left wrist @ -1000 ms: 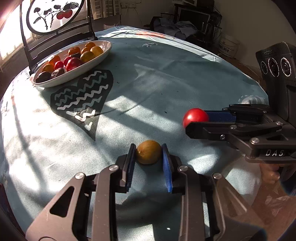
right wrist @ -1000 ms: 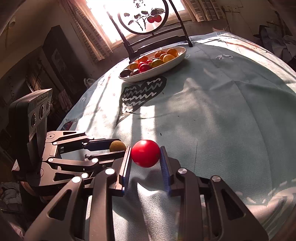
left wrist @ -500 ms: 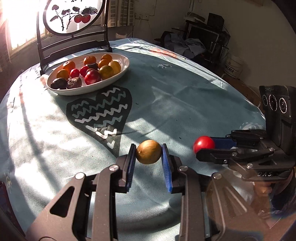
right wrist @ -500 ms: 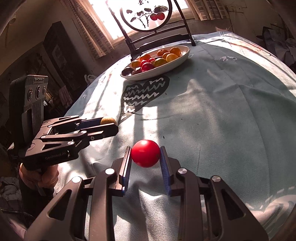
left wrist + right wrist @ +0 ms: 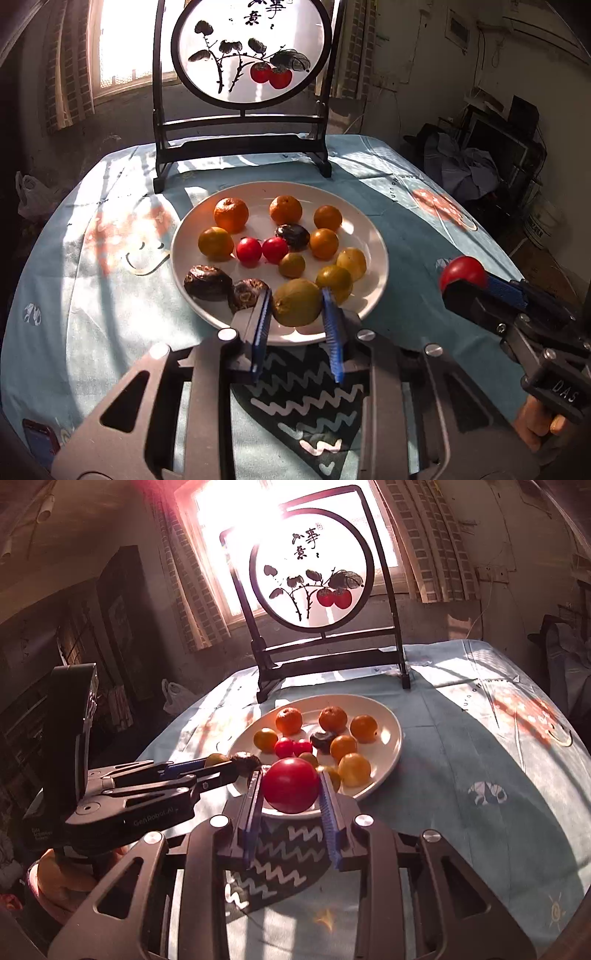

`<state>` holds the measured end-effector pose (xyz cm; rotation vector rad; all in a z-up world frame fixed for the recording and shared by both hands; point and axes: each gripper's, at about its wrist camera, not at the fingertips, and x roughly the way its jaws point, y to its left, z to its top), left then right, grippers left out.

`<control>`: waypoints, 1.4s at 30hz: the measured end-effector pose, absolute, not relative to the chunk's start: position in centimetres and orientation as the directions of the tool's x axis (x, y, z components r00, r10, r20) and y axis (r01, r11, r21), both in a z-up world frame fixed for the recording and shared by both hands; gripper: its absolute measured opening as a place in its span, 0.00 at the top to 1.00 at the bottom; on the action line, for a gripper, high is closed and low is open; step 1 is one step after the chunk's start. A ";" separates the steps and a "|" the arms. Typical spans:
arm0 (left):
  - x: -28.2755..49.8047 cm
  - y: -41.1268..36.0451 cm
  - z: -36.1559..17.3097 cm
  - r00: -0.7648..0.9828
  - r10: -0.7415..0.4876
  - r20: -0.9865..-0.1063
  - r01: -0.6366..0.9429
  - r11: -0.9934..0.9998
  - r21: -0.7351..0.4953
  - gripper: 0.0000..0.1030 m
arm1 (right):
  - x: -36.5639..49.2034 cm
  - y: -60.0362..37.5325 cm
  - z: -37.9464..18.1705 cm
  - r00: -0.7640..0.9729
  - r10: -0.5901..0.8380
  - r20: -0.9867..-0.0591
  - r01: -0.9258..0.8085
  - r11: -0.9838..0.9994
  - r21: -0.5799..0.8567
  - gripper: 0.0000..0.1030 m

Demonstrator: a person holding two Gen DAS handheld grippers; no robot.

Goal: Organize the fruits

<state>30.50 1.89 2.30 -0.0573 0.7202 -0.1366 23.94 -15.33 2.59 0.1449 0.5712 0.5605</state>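
Observation:
My left gripper [image 5: 297, 306] is shut on a yellow-green round fruit [image 5: 296, 303], held over the near rim of the white plate [image 5: 373, 225]. My right gripper [image 5: 290, 788] is shut on a red tomato [image 5: 291, 784], also near the plate's [image 5: 391, 738] front rim. In the left wrist view the right gripper [image 5: 465, 280] with the tomato [image 5: 461, 271] hangs to the right of the plate. In the right wrist view the left gripper [image 5: 225, 766] reaches in from the left at the plate's edge. The plate holds several oranges, yellow fruits, two small red ones and dark wrinkled ones.
A dark wooden stand with a round painted screen [image 5: 251, 55] rises just behind the plate. The round table wears a teal cloth [image 5: 110, 295] with a black heart pattern [image 5: 314, 402] under my grippers. A hand [image 5: 539, 424] holds the right gripper. Clutter lines the right wall.
Both grippers rose off the cloth with their fruits and travelled across the table to the plate, which now lies directly ahead. The left view also swung round toward the stand.

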 end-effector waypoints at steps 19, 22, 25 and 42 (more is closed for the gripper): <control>39.1 4.9 -0.6 0.720 -0.025 -0.693 -0.038 0.996 -0.075 0.73 | 34.5 -12.3 -1.8 0.679 0.498 -0.540 -0.404 0.867 0.292 0.70; 38.7 4.6 -0.2 0.729 -0.001 -0.685 -0.049 0.997 -0.054 0.61 | 34.4 -12.3 -1.7 0.675 0.501 -0.542 -0.410 0.865 0.290 0.65; 37.3 4.4 0.9 0.771 0.093 -0.630 -0.115 0.993 0.006 0.12 | 34.0 -12.5 -1.1 0.687 0.477 -0.548 -0.397 0.878 0.267 0.42; 27.1 5.4 0.4 0.778 0.053 -0.626 -0.081 0.997 -0.017 0.02 | 22.6 -17.3 -1.7 0.643 0.497 -0.583 -0.459 0.859 0.226 0.01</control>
